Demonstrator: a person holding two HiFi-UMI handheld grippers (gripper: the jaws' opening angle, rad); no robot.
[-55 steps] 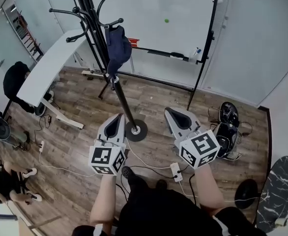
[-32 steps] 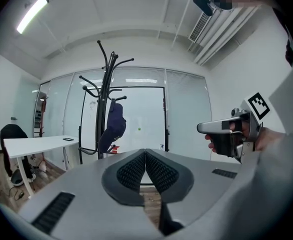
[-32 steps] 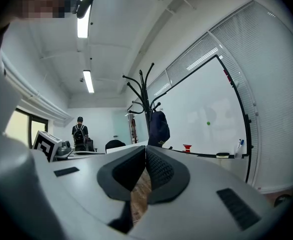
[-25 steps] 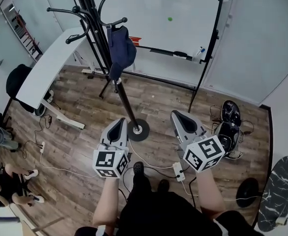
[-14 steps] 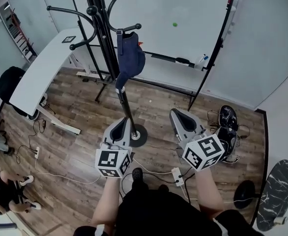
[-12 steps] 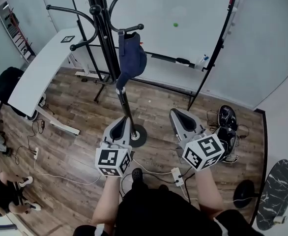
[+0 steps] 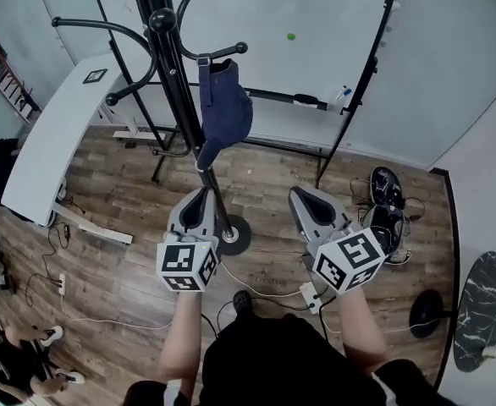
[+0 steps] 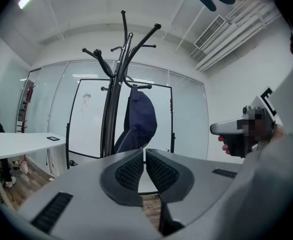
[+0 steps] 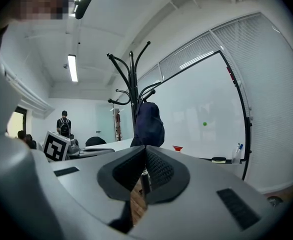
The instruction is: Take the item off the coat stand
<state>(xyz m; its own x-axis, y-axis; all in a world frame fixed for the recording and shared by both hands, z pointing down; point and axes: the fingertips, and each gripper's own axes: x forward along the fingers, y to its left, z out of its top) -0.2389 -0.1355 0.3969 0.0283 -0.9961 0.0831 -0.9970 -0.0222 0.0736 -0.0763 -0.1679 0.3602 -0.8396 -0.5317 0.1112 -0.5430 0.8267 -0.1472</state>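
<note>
A: Item: navy cap [image 7: 224,108]. Location?
B: On a hook of the coat stand [image 7: 173,66], at 12 o'clock in the head view. It hangs with its long axis vertical and its narrow end down.
A: Markings?
B: Black-and-white square markers on the gripper cubes [image 7: 185,266].
A: Tongs?
B: Left gripper [image 7: 201,196]: clenched, empty, at 7 o'clock from the cap. Right gripper [image 7: 300,194]: clenched, empty, at 5 o'clock. Both are well apart from the cap.
</note>
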